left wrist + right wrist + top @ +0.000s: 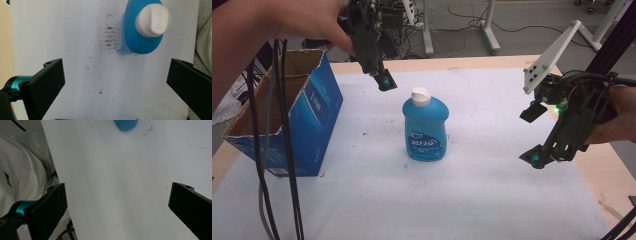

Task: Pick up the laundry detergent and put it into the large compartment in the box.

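White padded sheeting covers a wooden desk (492,62), with cables and metal stands on the floor behind it. Near the middle of the sheet stands a blue dish-soap bottle (425,127), upright, white flip cap (420,96) on top, label facing the camera. At the desk's left edge sits an open blue cardboard box (307,117), flaps up, well apart from the bottle.

A person holds a tool in each hand. The left tool (382,77) hangs in the air above and just behind the bottle, between it and the box; in the left gripper view its jaws stand wide apart, and the bottle (140,30) lies ahead of them, seen from above, not between them. The right tool (539,135) hovers near the desk's right side, well clear of the bottle, jaws also wide apart and holding nothing.

Judging by this, the work is at its very start: the bottle is untouched and ungrasped. Left to do is closing in, gripping it, and moving it, possibly toward the box.
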Action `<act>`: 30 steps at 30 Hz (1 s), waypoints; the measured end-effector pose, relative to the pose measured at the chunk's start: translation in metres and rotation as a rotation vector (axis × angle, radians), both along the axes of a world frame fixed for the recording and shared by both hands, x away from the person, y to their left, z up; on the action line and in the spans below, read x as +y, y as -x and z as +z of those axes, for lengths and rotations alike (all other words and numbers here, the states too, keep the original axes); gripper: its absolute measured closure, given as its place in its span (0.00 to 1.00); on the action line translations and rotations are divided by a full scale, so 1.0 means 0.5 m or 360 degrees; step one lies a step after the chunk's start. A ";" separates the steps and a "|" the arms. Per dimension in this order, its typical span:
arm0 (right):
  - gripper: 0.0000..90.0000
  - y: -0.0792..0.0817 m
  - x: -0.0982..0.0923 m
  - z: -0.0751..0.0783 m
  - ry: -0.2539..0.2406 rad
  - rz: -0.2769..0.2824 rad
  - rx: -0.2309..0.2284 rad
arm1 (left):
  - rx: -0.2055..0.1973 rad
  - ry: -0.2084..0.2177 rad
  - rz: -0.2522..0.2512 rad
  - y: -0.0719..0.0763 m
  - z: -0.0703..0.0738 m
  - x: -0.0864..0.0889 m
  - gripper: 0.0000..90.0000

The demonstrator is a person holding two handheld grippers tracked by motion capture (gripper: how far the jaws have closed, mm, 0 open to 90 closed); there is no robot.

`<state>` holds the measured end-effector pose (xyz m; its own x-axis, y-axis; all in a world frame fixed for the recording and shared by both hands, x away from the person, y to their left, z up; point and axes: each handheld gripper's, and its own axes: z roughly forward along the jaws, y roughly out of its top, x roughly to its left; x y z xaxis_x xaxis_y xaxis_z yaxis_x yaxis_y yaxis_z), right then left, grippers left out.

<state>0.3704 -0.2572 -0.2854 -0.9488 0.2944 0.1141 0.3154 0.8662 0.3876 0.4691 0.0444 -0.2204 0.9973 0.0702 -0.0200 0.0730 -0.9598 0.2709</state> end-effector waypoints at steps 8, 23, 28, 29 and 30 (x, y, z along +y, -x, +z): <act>0.01 0.000 -0.004 -0.006 -0.0015 -0.0004 0.0006 | 0.0022 0.0034 -0.0040 0.020 0.003 -0.021 0.02; 0.01 0.003 -0.006 -0.010 -0.0026 -0.0002 -0.0009 | 0.0039 0.0064 -0.0040 0.048 -0.016 -0.043 0.02; 0.01 0.004 -0.004 -0.010 -0.0028 -0.0001 -0.0012 | 0.0032 0.0070 -0.0055 0.053 -0.030 -0.053 0.02; 0.01 0.004 -0.003 -0.009 -0.0028 0.0001 -0.0011 | 0.0032 0.0075 -0.0062 0.054 -0.032 -0.056 0.02; 0.01 0.004 -0.003 -0.010 -0.0030 0.0004 -0.0013 | 0.0028 0.0075 -0.0067 0.054 -0.034 -0.058 0.02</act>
<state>0.3685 -0.2588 -0.2903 -0.9504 0.2901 0.1120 0.3102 0.8596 0.4061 0.4419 0.0154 -0.2372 0.9988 0.0270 -0.0396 0.0381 -0.9484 0.3147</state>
